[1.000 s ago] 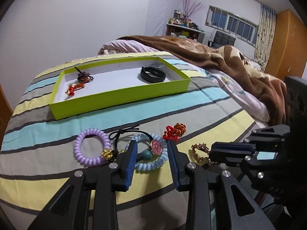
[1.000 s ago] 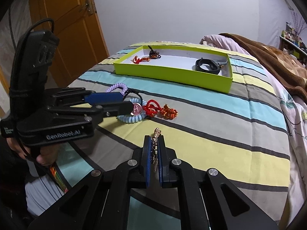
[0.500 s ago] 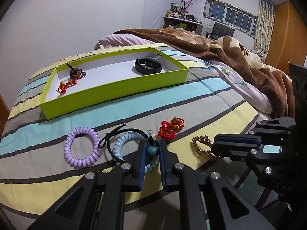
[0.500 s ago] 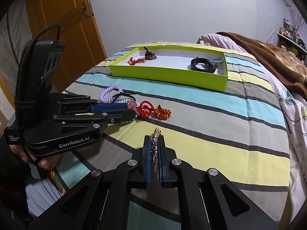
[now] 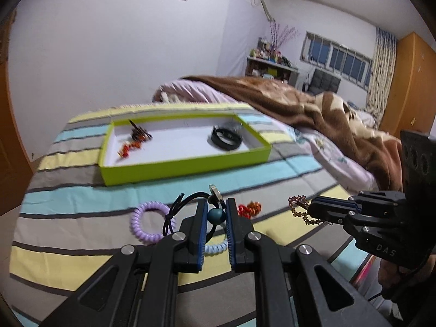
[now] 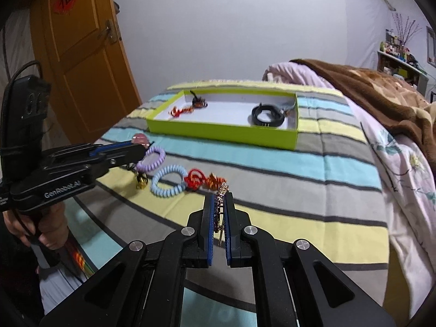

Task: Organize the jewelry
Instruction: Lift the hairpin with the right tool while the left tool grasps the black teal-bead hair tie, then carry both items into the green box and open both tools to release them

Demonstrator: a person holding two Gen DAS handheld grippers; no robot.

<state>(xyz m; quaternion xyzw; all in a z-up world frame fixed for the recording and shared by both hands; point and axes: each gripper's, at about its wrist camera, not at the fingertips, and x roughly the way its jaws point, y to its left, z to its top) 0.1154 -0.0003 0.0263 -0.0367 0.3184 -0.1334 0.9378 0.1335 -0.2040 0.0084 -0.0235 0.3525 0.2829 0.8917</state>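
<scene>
The left gripper (image 5: pixel 215 215) is tilted down toward the bed and pinches a black elastic hair tie (image 5: pixel 174 212) by its teal bead (image 5: pixel 216 215), lifted clear of the bedspread (image 5: pixel 245 174); a round pink charm (image 6: pixel 139 138) sticks up past the fingertips and a small gold bell (image 6: pixel 141 184) dangles below. A hand (image 6: pixel 50 229) grips the handle. The right gripper (image 6: pixel 220 209), angled down alike, is clamped narrowly on a beaded gold-and-purple chain (image 5: pixel 301 209) whose loops hang out in front of the tips, off the bed.

On the bedspread just beneath lie a lilac coil band (image 5: pixel 145 224), a pale blue coil band (image 6: pixel 167 181) and a red-and-orange knotted cord (image 6: pixel 203 181) touching the blue one. Farther back sits a lime-green tray (image 5: pixel 188 167) holding a black wristband (image 5: pixel 226 139), a dark beaded piece (image 5: pixel 139 133) and a red cord (image 5: pixel 128 148). A brown blanket (image 5: pixel 313 109) covers the bed's far side.
</scene>
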